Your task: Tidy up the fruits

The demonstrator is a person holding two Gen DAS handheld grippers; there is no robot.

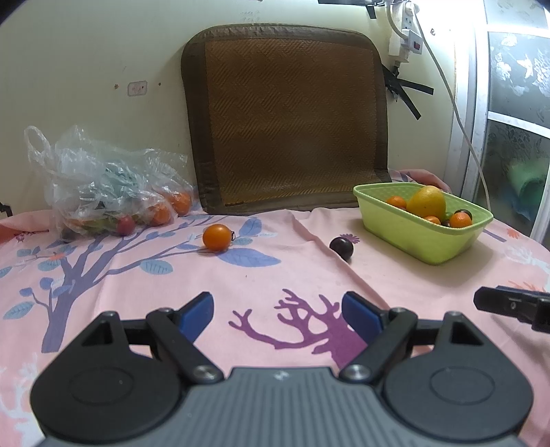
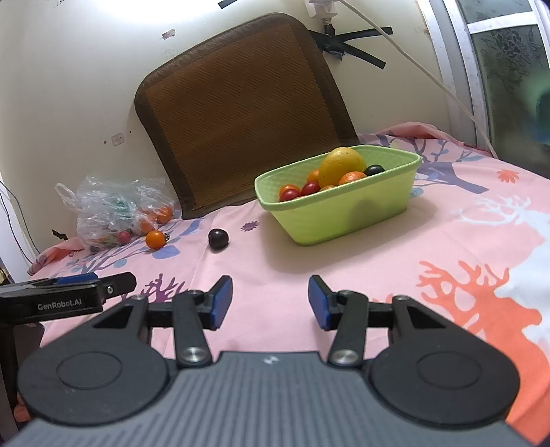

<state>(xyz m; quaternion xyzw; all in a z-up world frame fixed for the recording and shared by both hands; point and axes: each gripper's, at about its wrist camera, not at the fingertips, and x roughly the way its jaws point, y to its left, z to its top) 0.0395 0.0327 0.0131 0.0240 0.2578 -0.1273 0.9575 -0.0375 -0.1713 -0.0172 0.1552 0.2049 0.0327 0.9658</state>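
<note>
Green plastic basket [image 2: 343,213], centre-right, already collects most fruit, while an orange tomato [image 2: 155,239] and dark plum [image 2: 218,238] lie loose left of it; left gripper [image 1: 277,314] and right gripper [image 2: 270,302] hover agape, empty, presumably staged for pickup.

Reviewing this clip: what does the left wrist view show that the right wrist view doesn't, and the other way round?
Left wrist only: the open left gripper head-on, and a power strip on the wall.

Right wrist only: the open right gripper head-on, red fruits in the near end of the green basket, and an orange deer print.

Both: the basket, loose orange fruit, dark fruit, plastic bag and brown mat.
</note>
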